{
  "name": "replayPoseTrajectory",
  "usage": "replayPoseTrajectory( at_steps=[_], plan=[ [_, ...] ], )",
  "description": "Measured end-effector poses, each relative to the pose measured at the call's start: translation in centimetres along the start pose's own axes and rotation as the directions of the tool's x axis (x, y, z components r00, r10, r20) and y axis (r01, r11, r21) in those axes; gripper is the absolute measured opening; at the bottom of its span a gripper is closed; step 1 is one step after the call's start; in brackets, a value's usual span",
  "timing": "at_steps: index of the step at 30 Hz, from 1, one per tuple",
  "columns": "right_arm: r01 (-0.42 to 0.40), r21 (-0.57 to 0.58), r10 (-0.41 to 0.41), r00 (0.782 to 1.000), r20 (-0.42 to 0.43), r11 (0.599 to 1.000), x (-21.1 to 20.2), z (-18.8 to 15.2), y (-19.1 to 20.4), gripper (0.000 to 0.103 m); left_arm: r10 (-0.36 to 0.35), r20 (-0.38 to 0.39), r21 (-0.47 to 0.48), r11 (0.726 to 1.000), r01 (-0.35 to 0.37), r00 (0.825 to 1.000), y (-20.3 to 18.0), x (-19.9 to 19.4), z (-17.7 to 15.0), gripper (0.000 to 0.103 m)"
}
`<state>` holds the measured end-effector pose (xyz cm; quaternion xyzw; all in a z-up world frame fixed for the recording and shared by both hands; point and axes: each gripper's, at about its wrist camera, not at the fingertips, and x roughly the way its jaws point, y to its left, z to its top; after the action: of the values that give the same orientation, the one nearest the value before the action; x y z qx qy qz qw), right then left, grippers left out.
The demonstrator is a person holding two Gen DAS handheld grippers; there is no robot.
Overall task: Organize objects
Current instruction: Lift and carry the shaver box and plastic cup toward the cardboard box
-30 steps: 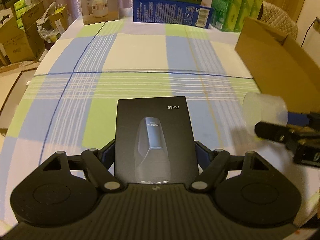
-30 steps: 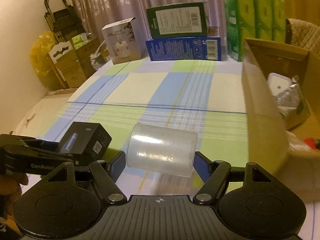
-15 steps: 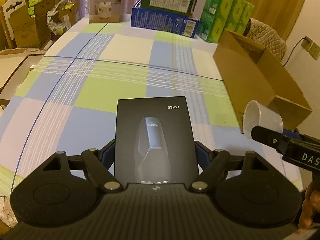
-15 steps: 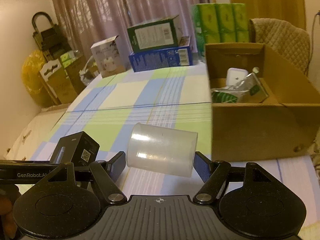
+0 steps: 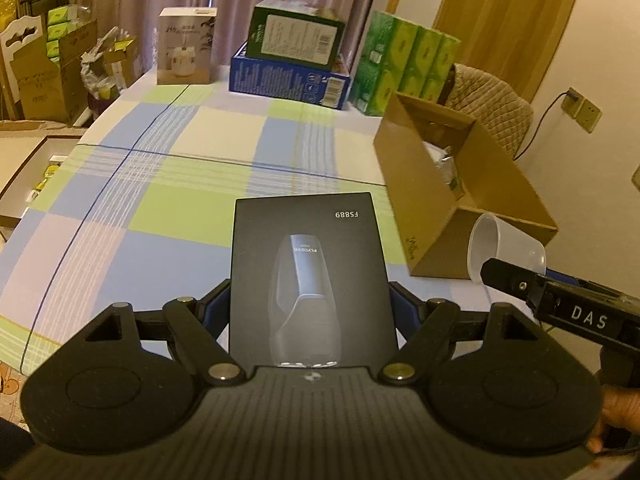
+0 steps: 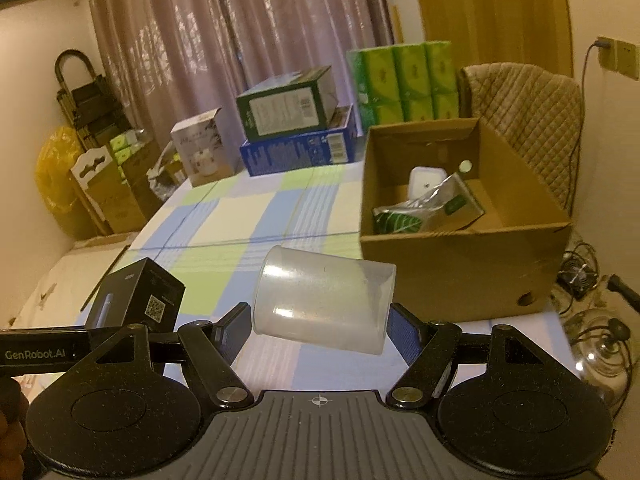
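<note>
While aloft, black box (image 5: pixel 308 276) between fingers (image 5: pixel 218 308).

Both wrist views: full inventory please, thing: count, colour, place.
black product box: 1, black, held in left tool above the table
plastic cup: 1, translucent, held sideways in right tool
cardboard box: 1, brown, open, right side of table
foil pouch: 1, silver-green, inside cardboard box
white container: 1, white, inside cardboard box
tablecloth: 1, blue-green-cream plaid, covering table
blue carton: 1, blue, far table edge
green carton: 1, dark green, atop blue carton
humidifier box: 1, white, far left
tissue packs: 1 stack, green, far right
chair: 1, beige quilted, behind cardboard box
left tool: 1, black, shut on black product box
right tool: 1, black, shut on plastic cup
</note>
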<state>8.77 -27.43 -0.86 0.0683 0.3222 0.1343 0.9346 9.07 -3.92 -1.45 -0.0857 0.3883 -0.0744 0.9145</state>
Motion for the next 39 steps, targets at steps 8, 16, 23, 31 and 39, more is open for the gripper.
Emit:
replayPoseTrajectory(
  at_steps=[8,16,23,31,39],
  plan=[
    [0.023,0.009,-0.023,0.999,0.035,1.0,-2.6,0.6,-1.1,0.07,-0.032,0.02,0.026,0.999,0.032,0.999,-2.1,-1.2,0.3,0.077],
    [0.063,0.024,-0.064,0.997,0.053,0.998,-4.1,0.9,-2.5,0.07,-0.063,0.033,0.048,0.997,0.062,0.997,-3.7,-2.0,0.7,0.077],
    [0.108,0.043,-0.11,0.992,0.056,0.993,-5.0,1.1,-4.3,0.07,-0.1,0.036,0.064,0.993,0.097,0.994,-5.4,-1.9,1.1,0.076],
    [0.146,0.05,-0.149,0.986,0.069,0.988,-6.0,1.3,-6.2,0.07,-0.132,0.041,0.089,0.988,0.128,0.99,-7.7,-1.6,2.0,0.076],
    [0.163,0.052,-0.166,0.983,0.075,0.985,-6.3,1.5,-7.3,0.07,-0.147,0.041,0.109,0.984,0.142,0.988,-9.2,-1.3,2.7,0.077]
  ],
)
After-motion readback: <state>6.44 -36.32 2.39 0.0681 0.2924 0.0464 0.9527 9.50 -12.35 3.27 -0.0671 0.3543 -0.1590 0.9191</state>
